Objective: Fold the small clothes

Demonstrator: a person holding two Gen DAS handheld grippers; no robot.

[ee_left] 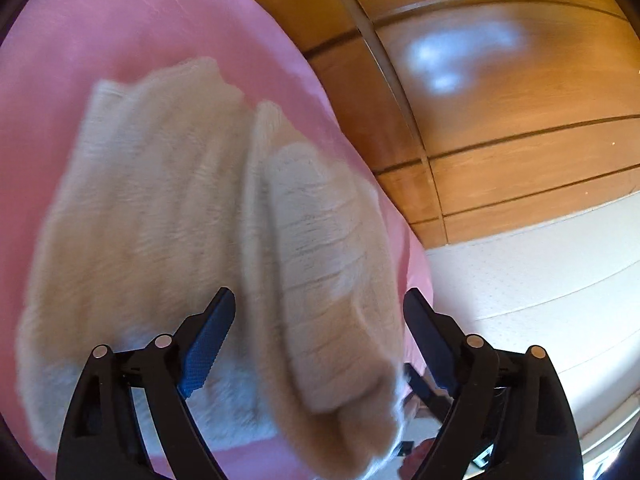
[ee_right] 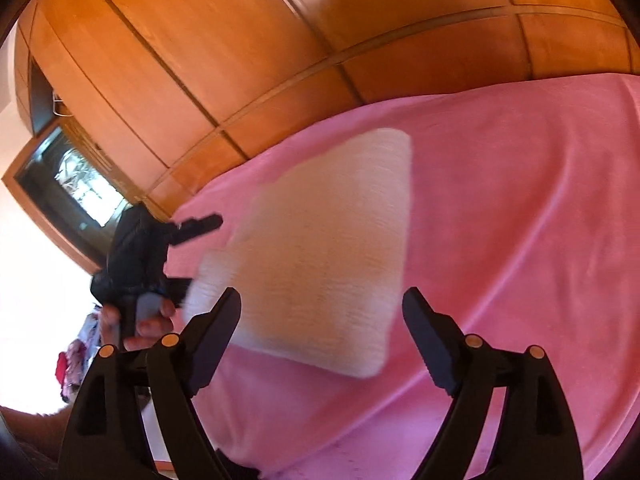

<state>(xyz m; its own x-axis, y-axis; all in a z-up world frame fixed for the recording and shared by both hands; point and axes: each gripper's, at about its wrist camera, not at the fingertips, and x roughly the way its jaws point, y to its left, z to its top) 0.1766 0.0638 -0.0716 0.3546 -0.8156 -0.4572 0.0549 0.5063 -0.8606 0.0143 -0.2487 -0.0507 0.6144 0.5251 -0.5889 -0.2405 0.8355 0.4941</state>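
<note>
A cream knitted garment (ee_right: 320, 256), motion-blurred so its shape is hard to read, lies folded on the pink bedspread (ee_right: 520, 200). The left gripper (ee_left: 320, 312) and right gripper (ee_right: 322, 308) both gape wide, gripping nothing; the wardrobe (ee_right: 240, 40) is cut off

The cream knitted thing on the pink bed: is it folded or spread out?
Folded. The cream knit garment lies on the pink blanket as a compact block, with one layer doubled over another in the left view.

wrist views downward, sharing knit garment (ee_left: 192, 216)
</note>
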